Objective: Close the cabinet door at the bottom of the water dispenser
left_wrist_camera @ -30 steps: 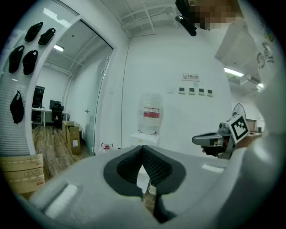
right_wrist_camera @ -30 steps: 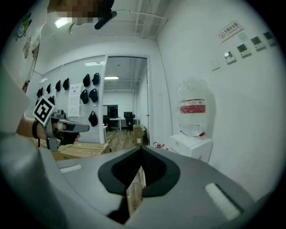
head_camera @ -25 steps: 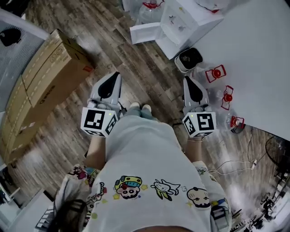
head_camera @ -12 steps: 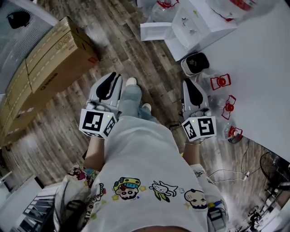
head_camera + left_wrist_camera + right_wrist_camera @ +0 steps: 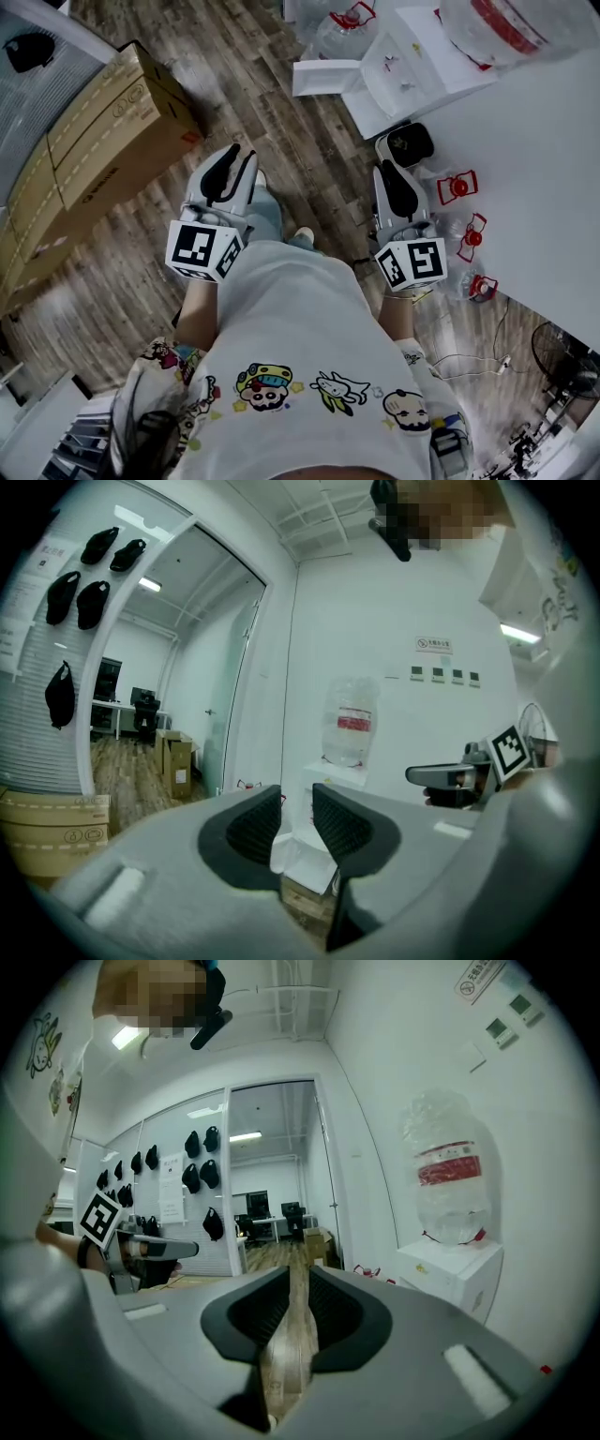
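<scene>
Work on the cabinet door (image 5: pixel 323 77) has not begun: it stands open at the foot of the water dispenser (image 5: pixel 412 61), far ahead. The left gripper (image 5: pixel 234 159) and right gripper (image 5: pixel 386 173) are well short of it, and both have just been opening with nothing between the jaws, the left fairly wide, the right to a narrow gap. The approach and the push remain.

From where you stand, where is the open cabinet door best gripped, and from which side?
Probably grip the free vertical edge of the cabinet door, the end farthest from the water dispenser. Come from the head view's left: the door stands swung out that way.
</scene>
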Tool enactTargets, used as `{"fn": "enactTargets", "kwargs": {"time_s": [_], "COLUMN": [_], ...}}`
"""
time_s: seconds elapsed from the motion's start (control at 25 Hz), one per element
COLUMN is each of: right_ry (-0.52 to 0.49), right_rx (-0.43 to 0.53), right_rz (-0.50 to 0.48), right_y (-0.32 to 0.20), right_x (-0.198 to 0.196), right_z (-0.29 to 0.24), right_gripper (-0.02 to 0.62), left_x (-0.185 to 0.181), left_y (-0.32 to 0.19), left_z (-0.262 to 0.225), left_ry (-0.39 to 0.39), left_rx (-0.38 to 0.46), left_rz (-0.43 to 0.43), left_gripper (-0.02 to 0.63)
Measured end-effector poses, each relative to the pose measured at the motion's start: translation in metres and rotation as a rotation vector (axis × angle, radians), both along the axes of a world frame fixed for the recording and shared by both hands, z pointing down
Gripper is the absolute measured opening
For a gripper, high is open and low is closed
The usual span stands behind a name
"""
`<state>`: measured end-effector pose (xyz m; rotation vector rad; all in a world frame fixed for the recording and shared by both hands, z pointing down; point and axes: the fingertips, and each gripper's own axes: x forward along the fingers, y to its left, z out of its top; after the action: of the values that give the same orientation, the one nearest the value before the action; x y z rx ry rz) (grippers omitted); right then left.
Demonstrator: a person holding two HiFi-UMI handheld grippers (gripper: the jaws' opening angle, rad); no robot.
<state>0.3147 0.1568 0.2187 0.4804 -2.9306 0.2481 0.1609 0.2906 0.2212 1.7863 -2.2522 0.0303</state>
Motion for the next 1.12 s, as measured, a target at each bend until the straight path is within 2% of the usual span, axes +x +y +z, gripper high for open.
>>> {"fn": "enactTargets", "kwargs": {"time_s": [0.44, 0.64, 0.8, 1.12], "right_ry": [0.025, 0.035, 0.051, 0.101], "right_rx": [0.008, 0.003, -0.011, -0.054], "right_rz": [0.026, 0.048, 0.073, 0.089], "right_y": [-0.038, -0.04, -0.036, -0.021], "right_x": [-0.134, -0.179, -0.202, -0.225], "right_z": [-0.004, -0.004, -0.001, 0.015], "right_gripper": [0.111, 0.13, 0.14, 0.156], "left_x": [-0.14, -0.193, -0.22, -0.244], "left_y": [-0.037, -0.04, -0.035, -0.014], "left_z": [-0.005, -0.004, 0.001, 0.021], "left_ry": [0.002, 0.005, 0.018, 0.078], "left_rx": [-0.005, -0.008, -0.01, -0.033], "left_rz": [0.043, 0.062, 0.077, 0.073], "left_gripper": [0.121, 0.12, 0.121, 0.121]}}
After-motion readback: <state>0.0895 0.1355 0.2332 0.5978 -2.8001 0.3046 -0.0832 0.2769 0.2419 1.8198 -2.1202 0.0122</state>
